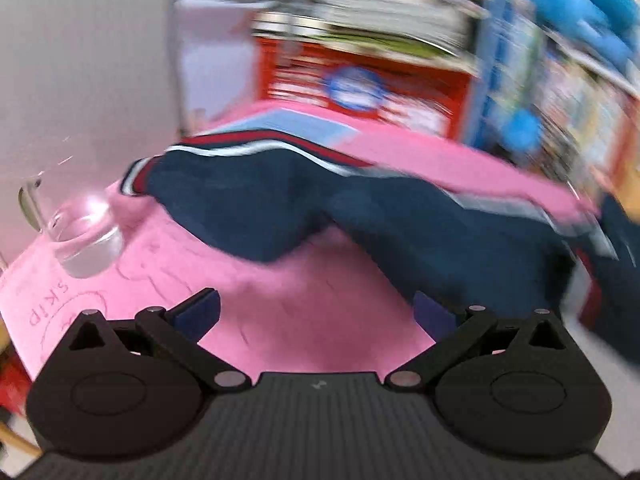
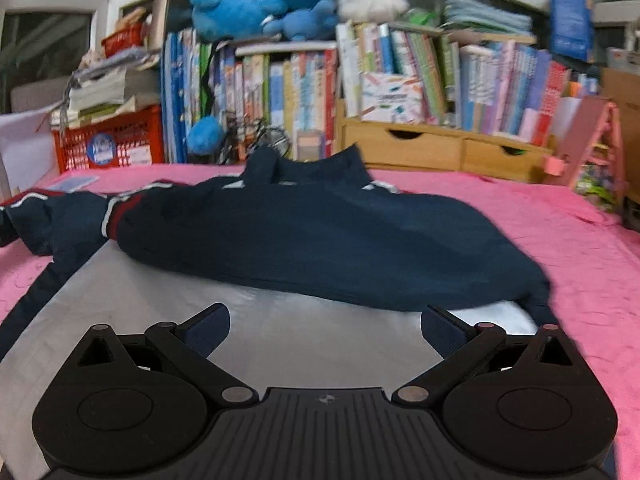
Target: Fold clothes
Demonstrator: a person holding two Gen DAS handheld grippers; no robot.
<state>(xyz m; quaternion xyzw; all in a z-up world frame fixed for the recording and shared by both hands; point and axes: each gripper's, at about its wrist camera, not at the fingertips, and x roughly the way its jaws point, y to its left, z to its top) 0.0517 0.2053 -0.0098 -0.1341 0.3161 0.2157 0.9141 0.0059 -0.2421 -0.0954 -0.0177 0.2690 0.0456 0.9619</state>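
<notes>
A navy jacket (image 2: 320, 240) with red and white stripes lies on the pink cloth (image 2: 580, 248), its body folded over a silvery lining (image 2: 260, 328). One striped sleeve (image 2: 60, 216) stretches to the left. My right gripper (image 2: 325, 330) is open just in front of the jacket's near hem, over the lining, holding nothing. In the blurred left wrist view the same jacket (image 1: 360, 208) spreads across the pink cloth (image 1: 300, 312), sleeve cuff (image 1: 136, 176) toward the left. My left gripper (image 1: 316, 314) is open above bare pink cloth, short of the fabric.
A clear glass mug (image 1: 84, 236) stands on the cloth at the left, near the sleeve cuff. A red crate (image 2: 108, 144), rows of books (image 2: 400, 80), wooden drawers (image 2: 440, 148) and plush toys (image 2: 272, 0) line the far edge. A pink stand (image 2: 592, 140) is at the right.
</notes>
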